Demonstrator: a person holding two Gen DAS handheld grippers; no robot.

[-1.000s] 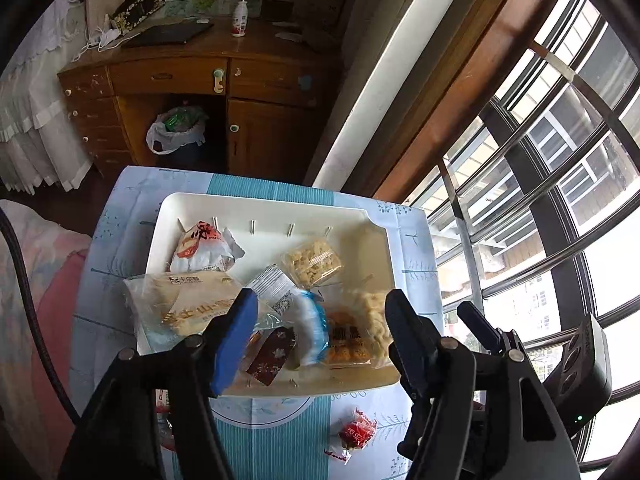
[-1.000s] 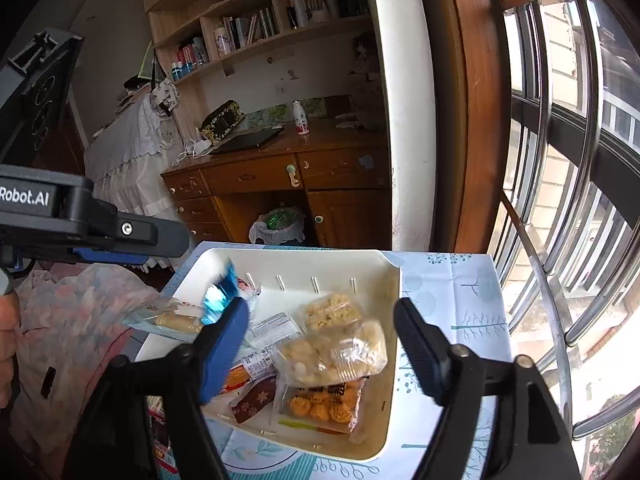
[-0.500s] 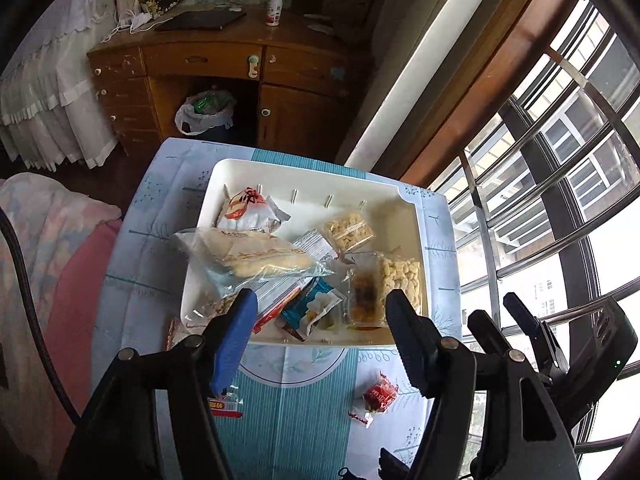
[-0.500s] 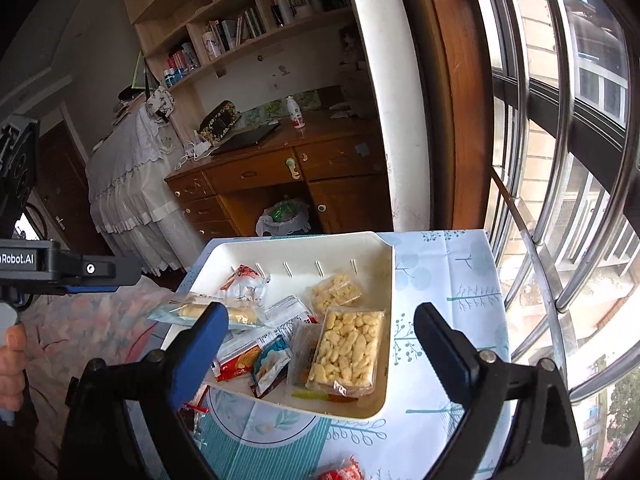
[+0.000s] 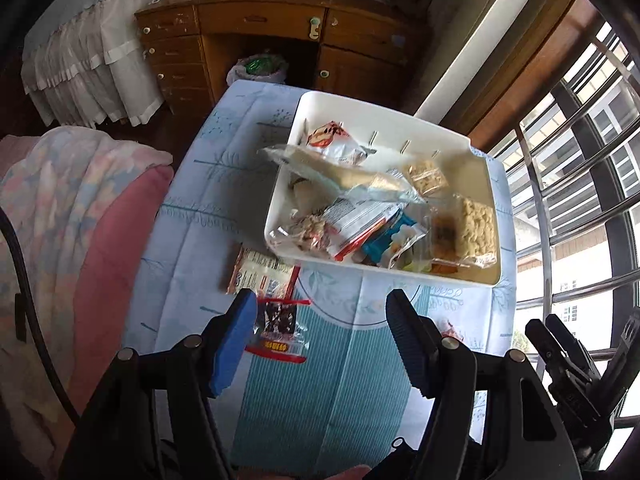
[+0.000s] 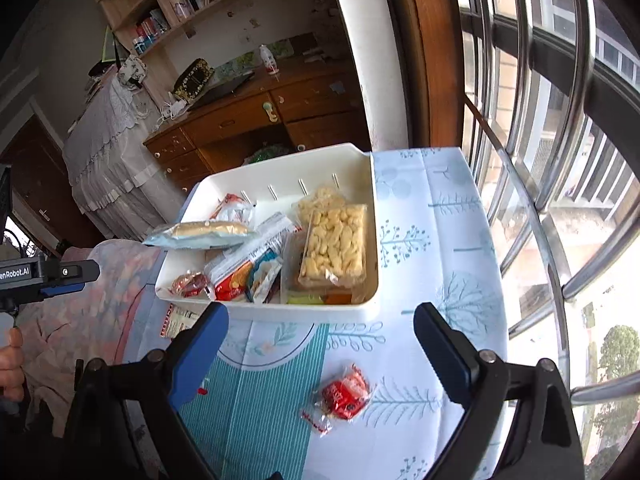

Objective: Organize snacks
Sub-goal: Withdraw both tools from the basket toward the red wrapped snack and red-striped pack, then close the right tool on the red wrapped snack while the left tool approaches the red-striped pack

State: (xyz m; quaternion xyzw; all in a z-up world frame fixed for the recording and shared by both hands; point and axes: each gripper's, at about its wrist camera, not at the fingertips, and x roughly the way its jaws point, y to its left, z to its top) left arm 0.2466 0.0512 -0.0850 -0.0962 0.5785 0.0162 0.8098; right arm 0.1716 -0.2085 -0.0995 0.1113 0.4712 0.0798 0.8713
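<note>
A white tray (image 5: 280, 200) (image 6: 372, 248) on the blue-patterned table holds several snack packets, among them a long bread packet (image 5: 344, 176) (image 6: 204, 234) and a yellow puffed-snack pack (image 5: 476, 228) (image 6: 334, 240). My left gripper (image 5: 320, 340) is open and empty, above the table in front of the tray. A dark snack packet with red trim (image 5: 280, 328) and a brown-and-white packet (image 5: 260, 274) lie on the cloth by its left finger. My right gripper (image 6: 320, 356) is open and empty. A small red wrapped snack (image 6: 342, 396) lies on the cloth between its fingers.
A wooden desk (image 5: 280, 36) (image 6: 256, 112) with drawers stands behind the table, with a bagged bin (image 5: 258, 70) under it. A pink-and-blue blanket (image 5: 60, 220) lies to the left. Barred windows (image 6: 560, 160) run along the right.
Both grippers have pulled back and up from the tray, staying open and empty. The loose packets on the cloth in front of the tray have come into view.
</note>
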